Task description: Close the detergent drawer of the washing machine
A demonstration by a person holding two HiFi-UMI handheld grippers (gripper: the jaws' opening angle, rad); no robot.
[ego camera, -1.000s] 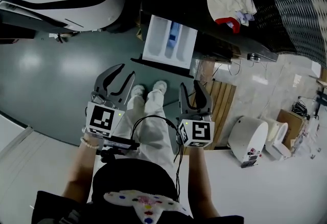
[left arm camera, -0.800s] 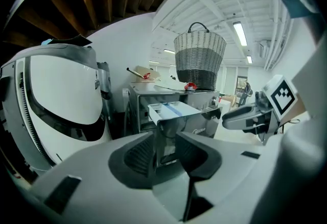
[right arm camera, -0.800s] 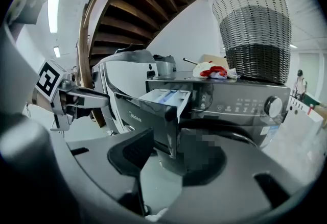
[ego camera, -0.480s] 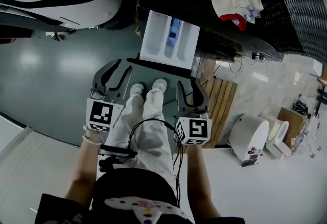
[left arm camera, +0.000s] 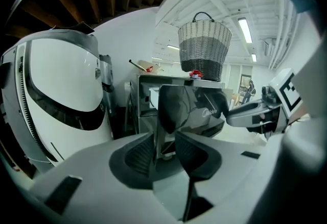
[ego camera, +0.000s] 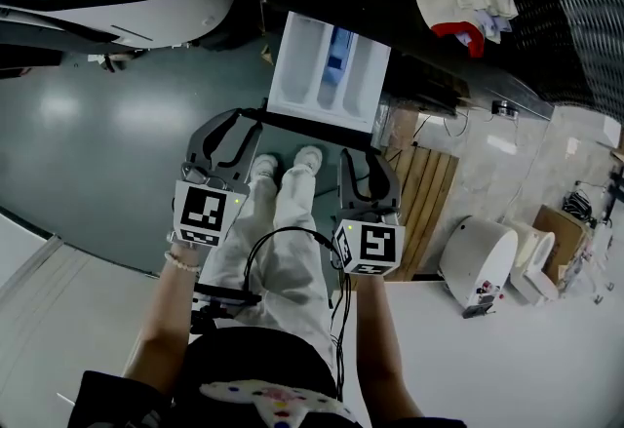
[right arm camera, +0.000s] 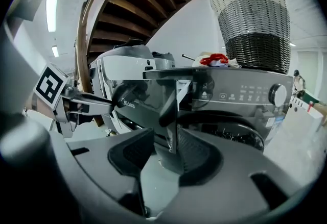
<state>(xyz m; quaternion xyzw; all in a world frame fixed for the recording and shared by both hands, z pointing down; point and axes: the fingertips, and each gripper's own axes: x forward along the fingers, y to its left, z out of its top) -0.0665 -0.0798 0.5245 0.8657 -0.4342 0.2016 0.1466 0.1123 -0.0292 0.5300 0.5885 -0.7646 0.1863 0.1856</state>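
Two hand-held grippers: left (ego camera: 242,122), right (ego camera: 365,165) | open detergent drawer (ego camera: 327,75) just ahead

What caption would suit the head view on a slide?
Left gripper and right gripper at the open detergent drawer's front.

The drawer (ego camera: 327,75) is smooth white plastic with a glossy dark mirror-like front; the washing machine (right arm camera: 240,95) looks shiny grey metal, the basket (right arm camera: 250,19) rough wicker, the floor (ego camera: 88,124) polished, the left gripper (left arm camera: 164,136) and right gripper (right arm camera: 166,139) matt grey plastic
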